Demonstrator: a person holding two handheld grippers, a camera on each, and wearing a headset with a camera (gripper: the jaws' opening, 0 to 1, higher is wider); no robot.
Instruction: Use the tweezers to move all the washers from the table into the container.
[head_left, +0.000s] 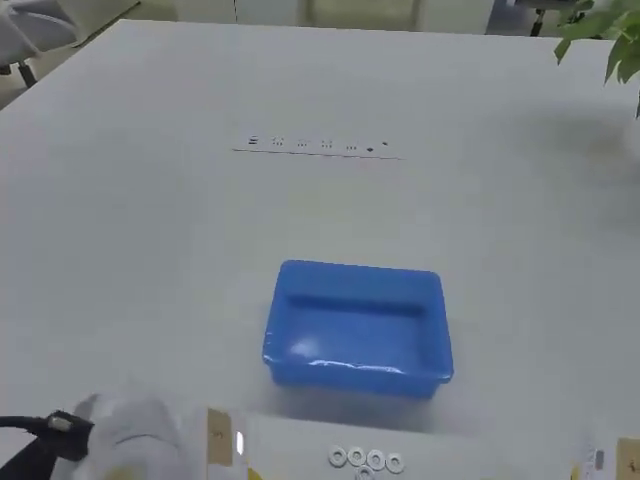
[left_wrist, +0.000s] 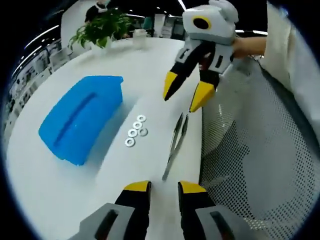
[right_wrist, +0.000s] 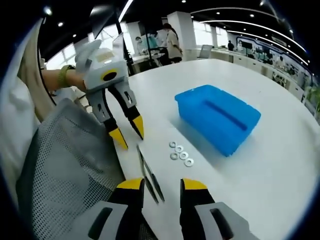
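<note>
My right tool (right_wrist: 162, 184) and left tool (left_wrist: 164, 186) gape empty; the tweezers (right_wrist: 149, 175) lie lengthwise at 12 o'clock, seemingly nearer the right.

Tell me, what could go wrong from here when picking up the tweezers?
1. The tweezers lie flat near the edge of the table; a clumsy pinch might push them off.
2. The washers sit clustered right beside them; a sweeping grab may scatter them away from the container.
</note>
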